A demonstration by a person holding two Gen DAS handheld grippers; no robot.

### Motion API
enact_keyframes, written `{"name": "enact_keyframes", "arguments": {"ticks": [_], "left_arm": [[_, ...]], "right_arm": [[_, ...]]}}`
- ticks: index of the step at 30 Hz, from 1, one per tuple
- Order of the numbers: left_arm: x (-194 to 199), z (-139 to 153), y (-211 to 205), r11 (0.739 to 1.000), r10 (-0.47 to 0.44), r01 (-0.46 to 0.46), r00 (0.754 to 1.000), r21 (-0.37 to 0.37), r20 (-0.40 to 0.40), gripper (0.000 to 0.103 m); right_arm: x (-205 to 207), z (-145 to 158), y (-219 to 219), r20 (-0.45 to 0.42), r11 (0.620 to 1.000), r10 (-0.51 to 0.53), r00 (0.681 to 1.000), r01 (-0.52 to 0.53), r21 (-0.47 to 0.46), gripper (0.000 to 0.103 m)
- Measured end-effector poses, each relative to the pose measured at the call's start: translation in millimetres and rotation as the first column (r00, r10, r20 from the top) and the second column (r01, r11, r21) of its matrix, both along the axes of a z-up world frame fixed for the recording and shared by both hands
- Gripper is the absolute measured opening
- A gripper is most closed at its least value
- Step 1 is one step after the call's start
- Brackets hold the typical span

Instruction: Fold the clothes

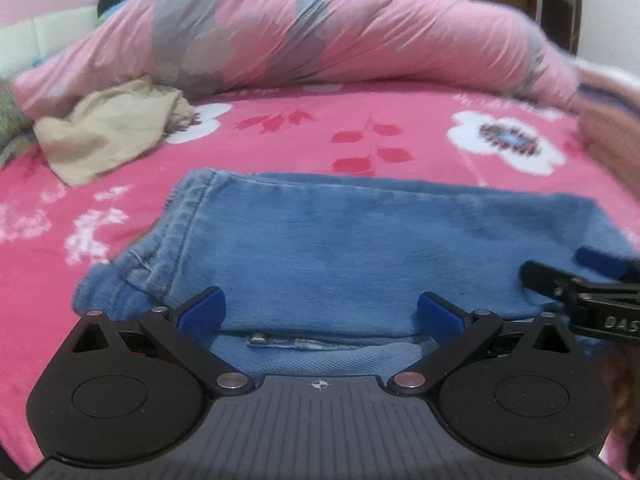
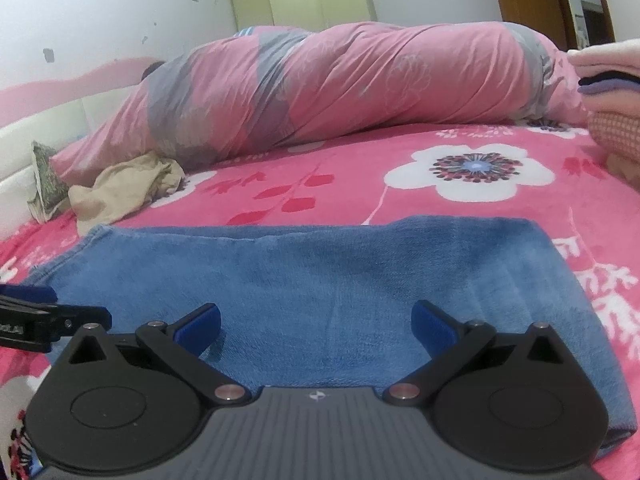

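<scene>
Left wrist view: left tool (image 1: 320, 312) and right tool (image 2: 316, 326) both spread apart, low over folded jeans (image 1: 340, 248).

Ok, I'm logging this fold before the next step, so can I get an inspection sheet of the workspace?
Surface: pink flowered bedspread, mostly flat.
Job's things: blue jeans, folded flat in front of both grippers.
Clutter: crumpled beige garment at the far left; stacked folded clothes at the right edge.
Grippers: left gripper and right gripper both open, fingers spread over the jeans, holding nothing.
Cables: nothing seen.
Surroundings: rolled pink and grey duvet across the back, white wall, wooden door.
</scene>
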State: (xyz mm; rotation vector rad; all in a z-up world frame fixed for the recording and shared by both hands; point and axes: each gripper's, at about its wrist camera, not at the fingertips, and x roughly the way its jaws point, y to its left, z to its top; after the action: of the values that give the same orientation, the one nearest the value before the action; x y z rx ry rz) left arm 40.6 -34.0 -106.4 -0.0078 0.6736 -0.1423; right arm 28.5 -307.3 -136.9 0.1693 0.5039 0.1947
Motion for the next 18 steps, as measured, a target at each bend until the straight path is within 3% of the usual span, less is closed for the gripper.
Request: {"name": "enact_keyframes", "arguments": {"ticks": [7, 10, 13, 18], "left_arm": [[6, 15, 20, 0.983, 0.031, -0.035, 0.999, -0.181, -0.028, 0.103], [0, 23, 25, 0.974, 0.047, -0.036, 0.998, -0.225, 0.043, 0.103], [1, 27, 18, 0.980, 0.010, 0.005, 0.997, -0.198, 0.076, 0.103], [5, 19, 2, 0.986, -0.040, 0.048, 0.998, -0.157, 0.054, 0.100]], "right_arm": [[0, 0, 1, 0.001, 1.000, -0.002, 1.000, 0.002, -0.007, 0.103], [-1, 1, 4, 0.007, 1.000, -0.009, 1.000, 0.009, -0.026, 0.103], [-3, 2, 5, 0.018, 0.999, -0.016, 1.000, 0.016, -0.034, 0.103], [-4, 2, 8, 0.022, 0.998, -0.021, 1.000, 0.023, -0.050, 0.103]]}}
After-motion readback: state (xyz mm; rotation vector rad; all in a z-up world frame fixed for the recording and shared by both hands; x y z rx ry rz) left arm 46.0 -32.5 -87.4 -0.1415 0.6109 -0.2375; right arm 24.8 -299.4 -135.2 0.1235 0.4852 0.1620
